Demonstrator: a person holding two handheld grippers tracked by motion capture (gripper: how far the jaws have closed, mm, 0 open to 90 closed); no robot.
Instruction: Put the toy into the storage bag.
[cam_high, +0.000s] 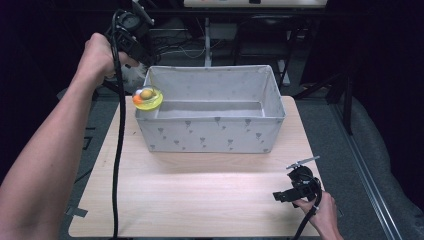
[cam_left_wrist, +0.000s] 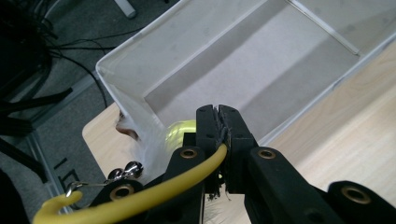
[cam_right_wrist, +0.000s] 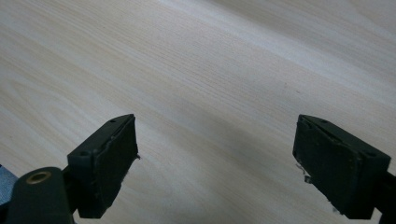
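A yellow toy (cam_high: 146, 97) hangs over the near left corner of the white fabric box (cam_high: 210, 119). It has a clear yellow ring with an orange ball and an olive ball in it. My left gripper (cam_high: 141, 70) is raised above that corner and points down. In the left gripper view its jaws (cam_left_wrist: 223, 135) are shut on the toy's yellow cord (cam_left_wrist: 140, 198), with white feathers (cam_left_wrist: 144, 140) and small metal bells (cam_left_wrist: 126, 171) beside it. My right gripper (cam_high: 282, 196) rests low at the table's near right; its jaws (cam_right_wrist: 215, 158) stand open over bare wood.
The box (cam_left_wrist: 154, 28) stands at the far middle of the light wooden table (cam_high: 200, 200), and its inside looks bare. Black cables trail from both grippers. Dark stands and cables fill the floor behind the table.
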